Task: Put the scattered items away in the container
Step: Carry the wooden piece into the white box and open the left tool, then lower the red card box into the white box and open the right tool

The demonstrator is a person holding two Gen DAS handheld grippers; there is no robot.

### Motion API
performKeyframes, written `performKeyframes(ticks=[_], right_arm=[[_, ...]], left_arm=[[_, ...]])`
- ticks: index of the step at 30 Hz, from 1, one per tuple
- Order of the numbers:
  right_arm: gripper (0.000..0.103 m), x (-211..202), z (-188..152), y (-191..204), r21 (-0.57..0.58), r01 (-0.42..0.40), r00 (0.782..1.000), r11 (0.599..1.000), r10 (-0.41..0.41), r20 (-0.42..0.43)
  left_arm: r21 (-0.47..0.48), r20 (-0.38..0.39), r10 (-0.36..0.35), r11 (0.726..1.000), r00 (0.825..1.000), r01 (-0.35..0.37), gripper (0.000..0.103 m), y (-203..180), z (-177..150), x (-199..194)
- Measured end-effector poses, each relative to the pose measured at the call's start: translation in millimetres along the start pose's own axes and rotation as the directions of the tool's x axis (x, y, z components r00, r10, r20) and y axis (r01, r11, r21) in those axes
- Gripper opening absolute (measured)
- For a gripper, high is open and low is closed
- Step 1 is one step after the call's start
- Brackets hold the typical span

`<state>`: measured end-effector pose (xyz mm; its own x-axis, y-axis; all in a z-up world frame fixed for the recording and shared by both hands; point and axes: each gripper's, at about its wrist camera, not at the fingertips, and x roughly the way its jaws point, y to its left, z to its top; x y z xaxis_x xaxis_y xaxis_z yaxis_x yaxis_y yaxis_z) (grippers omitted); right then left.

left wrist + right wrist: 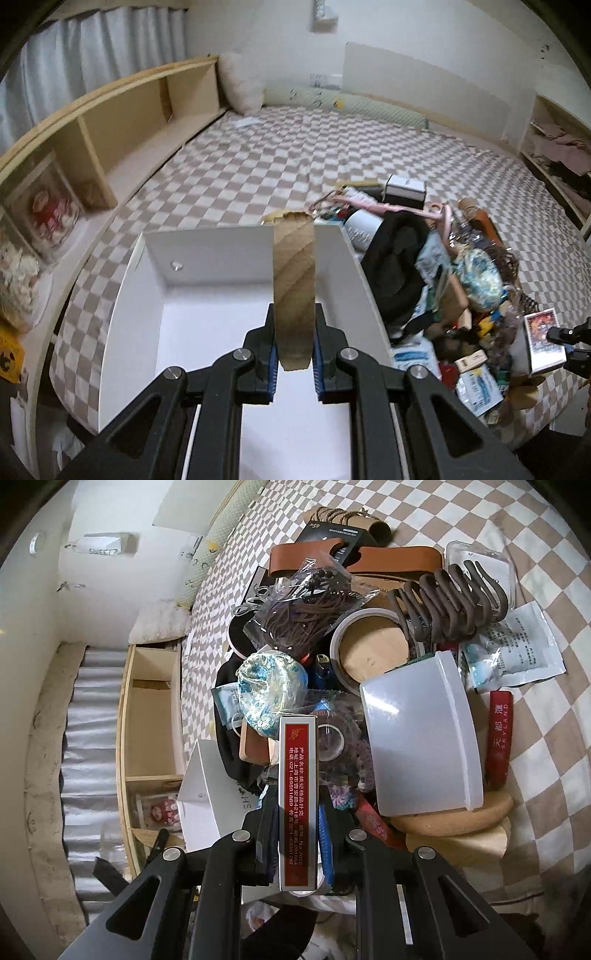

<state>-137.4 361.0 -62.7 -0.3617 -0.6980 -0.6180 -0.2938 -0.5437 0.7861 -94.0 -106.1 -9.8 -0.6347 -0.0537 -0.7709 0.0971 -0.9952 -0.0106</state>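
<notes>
Over the white box (207,280), left jaws grip a cardboard tube (294,280).

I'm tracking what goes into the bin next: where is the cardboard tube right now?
In the left wrist view the cardboard tube is clamped in the left gripper, held over the white box, left of the clutter pile.

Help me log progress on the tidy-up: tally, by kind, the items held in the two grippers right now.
cardboard tube, clamped in the left gripper over the white container: 1
red-and-silver box, clamped in the right gripper: 1
Total: 2
</notes>
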Motion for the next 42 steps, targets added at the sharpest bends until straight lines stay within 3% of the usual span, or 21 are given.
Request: performKeyframes(ticks=[6, 14, 25, 26, 29, 37, 39, 42], right_arm=[[0.02, 2, -2, -1, -0.002, 0.002, 1.0, 1.0, -0.002, -0.007], [0.02, -4, -7, -3, -0.013, 0.002, 1.0, 1.0, -0.002, -0.006], [0.02, -7, -12, 5, -0.035, -0.051, 0.999, 0.998, 0.051, -0.013], [0.02, -7, -14, 6, -0.038, -0.058, 0.998, 0.998, 0.057, -0.019], [0.02, -4, -20, 10, -0.044, -0.083, 0.996, 0.996, 0.081, -0.044], [0.02, 7, -39, 42, -0.127, -0.098, 0.992, 0.987, 0.086, -0.095], [0.02, 10, -43, 59, -0.175, -0.095, 0.992, 0.98, 0.078, -0.103], [0.02, 18, -50, 88, -0.236, -0.111, 0.989, 0.965, 0.084, -0.121]], left_arm=[[-0.04, -0.079, 0.007, 0.999, 0.997, -0.01, 0.015, 23, -14, 18], [-0.072, -0.18, 0.079, 0.993, 0.98, -0.093, 0.015, 58, -37, 37], [-0.132, -0.224, 0.054, 0.988, 0.973, -0.085, 0.015, 68, -40, 37], [-0.132, -0.22, 0.05, 0.988, 0.974, -0.081, 0.017, 67, -40, 37], [-0.146, -0.216, 0.042, 0.986, 0.976, -0.075, 0.043, 68, -38, 36], [-0.16, -0.179, 0.029, 0.985, 0.983, -0.058, 0.045, 71, -31, 28], [-0.149, -0.17, 0.055, 0.985, 0.984, -0.081, 0.064, 70, -29, 25], [-0.161, -0.15, 0.059, 0.983, 0.987, -0.083, 0.067, 73, -26, 21]])
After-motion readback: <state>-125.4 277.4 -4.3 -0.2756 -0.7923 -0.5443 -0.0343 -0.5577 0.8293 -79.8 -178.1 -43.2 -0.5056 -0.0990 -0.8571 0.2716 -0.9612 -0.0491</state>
